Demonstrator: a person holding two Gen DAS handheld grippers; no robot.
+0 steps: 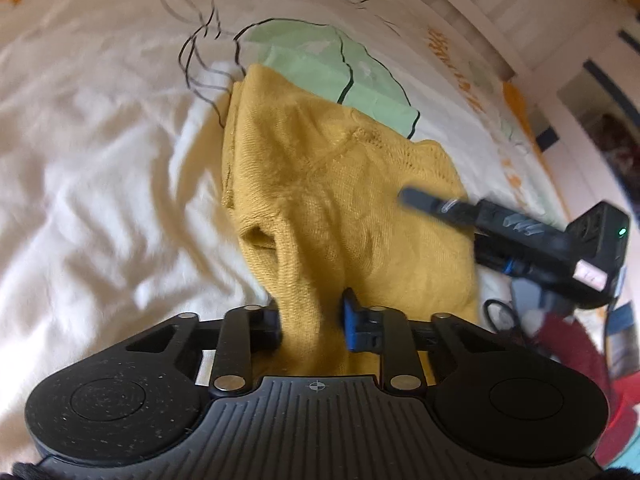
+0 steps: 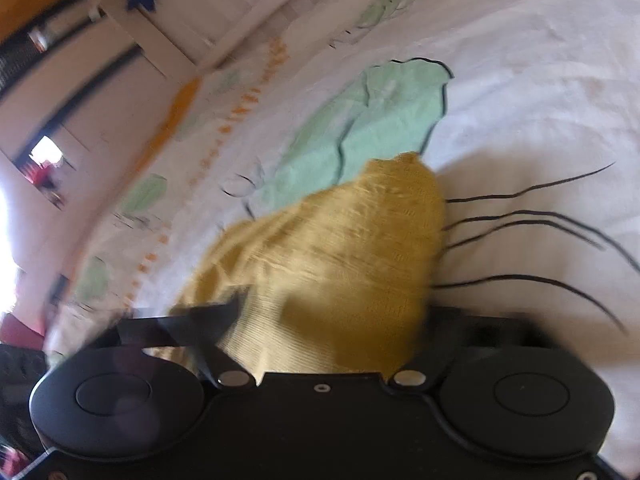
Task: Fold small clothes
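Observation:
A small mustard-yellow knitted garment [image 1: 340, 184] lies bunched on a white printed bed sheet [image 1: 100, 152]. My left gripper [image 1: 310, 320] is shut on its near edge, the cloth pinched between the black and blue fingers. The right gripper [image 1: 420, 198] shows in the left wrist view, reaching in from the right over the garment. In the right wrist view the garment [image 2: 332, 248] fills the space between the blurred fingers [image 2: 224, 312], which stand wide apart with cloth draped over the gripper [image 2: 332, 320].
The sheet [image 2: 520, 100] has green leaf prints [image 1: 320, 64] and black line drawings [image 2: 540, 224]. A white slatted bed rail [image 2: 224, 12] runs along the far side. Red cloth and other items [image 1: 576, 352] lie beyond the right edge of the bed.

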